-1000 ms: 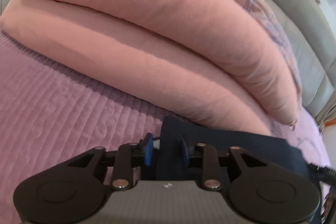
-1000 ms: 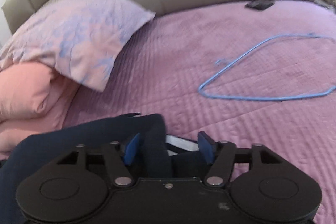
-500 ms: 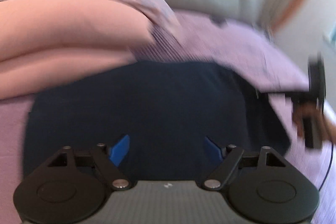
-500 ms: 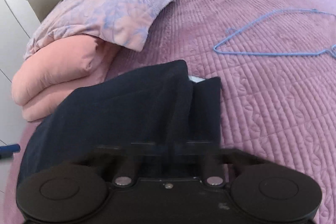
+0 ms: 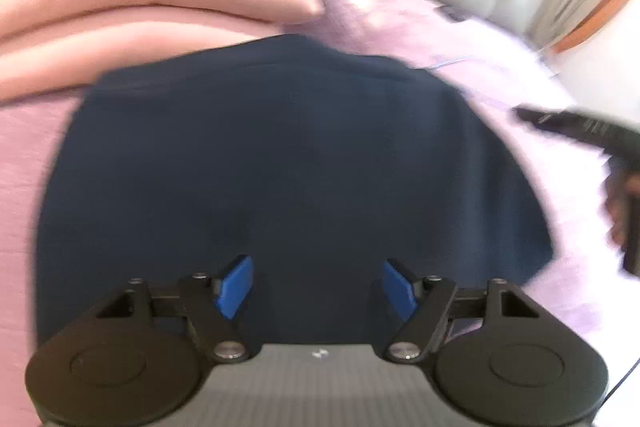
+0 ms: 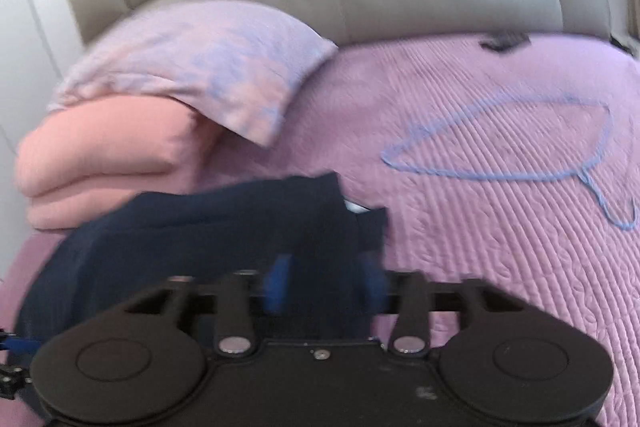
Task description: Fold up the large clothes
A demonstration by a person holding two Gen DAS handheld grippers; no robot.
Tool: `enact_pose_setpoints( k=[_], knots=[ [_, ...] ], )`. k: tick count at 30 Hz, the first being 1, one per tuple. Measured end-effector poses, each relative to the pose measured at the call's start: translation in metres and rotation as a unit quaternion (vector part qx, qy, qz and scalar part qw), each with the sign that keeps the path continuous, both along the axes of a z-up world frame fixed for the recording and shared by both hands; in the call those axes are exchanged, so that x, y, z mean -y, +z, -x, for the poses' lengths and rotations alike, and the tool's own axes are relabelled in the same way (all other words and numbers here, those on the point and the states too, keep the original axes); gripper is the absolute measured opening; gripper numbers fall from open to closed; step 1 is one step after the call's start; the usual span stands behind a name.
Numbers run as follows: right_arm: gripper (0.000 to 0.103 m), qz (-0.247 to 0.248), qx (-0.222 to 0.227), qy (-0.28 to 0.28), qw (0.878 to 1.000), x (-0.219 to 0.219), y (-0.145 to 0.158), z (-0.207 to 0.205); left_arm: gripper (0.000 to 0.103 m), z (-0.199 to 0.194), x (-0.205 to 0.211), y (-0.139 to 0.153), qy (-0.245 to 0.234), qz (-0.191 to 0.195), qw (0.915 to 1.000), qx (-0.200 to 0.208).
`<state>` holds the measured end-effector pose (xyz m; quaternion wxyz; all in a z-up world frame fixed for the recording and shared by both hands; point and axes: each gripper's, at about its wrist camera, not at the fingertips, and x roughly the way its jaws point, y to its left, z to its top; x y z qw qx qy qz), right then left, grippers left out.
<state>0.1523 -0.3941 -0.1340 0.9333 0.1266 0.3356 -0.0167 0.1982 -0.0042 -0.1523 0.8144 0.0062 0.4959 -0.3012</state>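
Hovering over the garment; your left gripper is opening wide, empty; right gripper opening, cloth loose between; long axis crosswise.

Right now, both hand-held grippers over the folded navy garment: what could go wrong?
1. The left hand-held gripper is opening, its pads off the navy garment; lifting away may snag the top layer.
2. The right hand-held gripper is opening in blur with cloth between its pads; it may drag the fold.
3. The blue hanger nearby could catch a sliding hem.
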Motion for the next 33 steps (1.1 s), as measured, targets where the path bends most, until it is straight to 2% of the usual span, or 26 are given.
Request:
enact_pose_setpoints(
  k=[2, 4, 5, 7, 9, 10, 11, 12, 13, 14, 15, 16, 17, 18, 20, 22, 23, 24, 27, 31, 33],
  knots=[
    [0.072, 0.002, 0.0, 0.044, 0.999, -0.03, 0.004, 0.002, 0.08, -0.001, 0.013, -0.004, -0.013, 0.005, 0.9999, -0.006],
    [0.072, 0.008, -0.002, 0.1, 0.995, -0.063, 0.0, 0.001, 0.08, -0.001, 0.027, -0.014, -0.018, -0.023, 0.9995, -0.015],
    [0.072, 0.001, -0.008, 0.136, 0.991, -0.078, -0.005, -0.001, 0.08, 0.001, 0.028, -0.021, -0.018, -0.024, 0.9993, -0.022],
    [0.068, 0.003, -0.049, 0.189, 0.981, -0.097, -0.028, -0.005, 0.085, 0.005, 0.016, -0.033, -0.008, -0.009, 0.9995, -0.028],
    [0.067, 0.053, -0.106, 0.208, 0.971, -0.102, -0.06, -0.003, 0.087, 0.009, 0.002, -0.04, -0.007, -0.01, 0.9994, -0.034],
    [0.07, 0.067, -0.093, 0.223, 0.968, -0.094, -0.071, 0.005, 0.087, 0.013, -0.005, -0.041, -0.014, -0.015, 0.9995, -0.025],
    [0.07, 0.057, -0.074, 0.227, 0.969, -0.08, -0.074, 0.013, 0.087, 0.017, -0.01, -0.041, -0.024, -0.019, 0.9994, -0.014],
    [0.065, 0.055, -0.087, 0.208, 0.973, -0.065, -0.075, 0.016, 0.089, 0.021, -0.015, -0.039, -0.028, -0.03, 0.9991, -0.006],
    [0.038, 0.091, -0.092, 0.194, 0.972, -0.053, -0.076, 0.024, 0.094, 0.023, -0.019, -0.038, -0.025, -0.045, 0.9987, -0.002],
    [0.032, 0.14, -0.09, 0.19, 0.968, -0.047, -0.075, 0.034, 0.103, 0.023, -0.025, -0.041, -0.006, -0.073, 0.9973, -0.004],
    [0.032, 0.184, -0.094, 0.186, 0.96, -0.042, -0.076, 0.044, 0.103, 0.022, -0.033, -0.046, 0.015, -0.091, 0.9956, -0.012],
    [0.032, 0.199, -0.1, 0.183, 0.958, -0.036, -0.075, 0.051, 0.103, 0.02, -0.042, -0.05, 0.023, -0.076, 0.9965, -0.027],
    [0.032, 0.194, -0.105, 0.175, 0.96, -0.031, -0.072, 0.054, 0.103, 0.021, -0.051, -0.05, 0.032, -0.061, 0.9971, -0.033],
    [0.032, 0.183, -0.118, 0.163, 0.962, -0.028, -0.067, 0.053, 0.099, 0.022, -0.055, -0.048, 0.037, -0.062, 0.9968, -0.035],
    [0.038, 0.2, -0.133, 0.15, 0.959, -0.038, -0.052, 0.046, 0.091, 0.024, -0.059, -0.039, 0.039, -0.072, 0.9958, -0.04],
    [0.07, 0.232, -0.088, 0.146, 0.958, -0.06, -0.028, 0.043, 0.089, 0.023, -0.06, -0.029, 0.037, -0.06, 0.9965, -0.044],
    [0.08, 0.234, -0.059, 0.152, 0.958, -0.072, -0.015, 0.035, 0.089, 0.021, -0.061, -0.022, 0.041, -0.048, 0.9971, -0.042],
    [0.083, 0.229, -0.04, 0.162, 0.959, -0.084, -0.006, 0.025, 0.09, 0.019, -0.062, -0.017, 0.048, -0.038, 0.9974, -0.039],
    [0.082, 0.185, -0.017, 0.193, 0.963, -0.119, 0.011, -0.027, 0.095, 0.006, -0.06, -0.003, 0.077, -0.025, 0.9966, -0.017],
    [0.082, 0.148, -0.025, 0.148, 0.977, -0.15, -0.001, -0.106, 0.096, -0.03, -0.037, -0.003, 0.07, 0.017, 0.9973, 0.017],
    [0.082, 0.121, -0.016, 0.129, 0.984, -0.157, -0.011, -0.136, 0.095, -0.049, -0.007, -0.008, 0.082, -0.014, 0.995, 0.055]
  ],
)
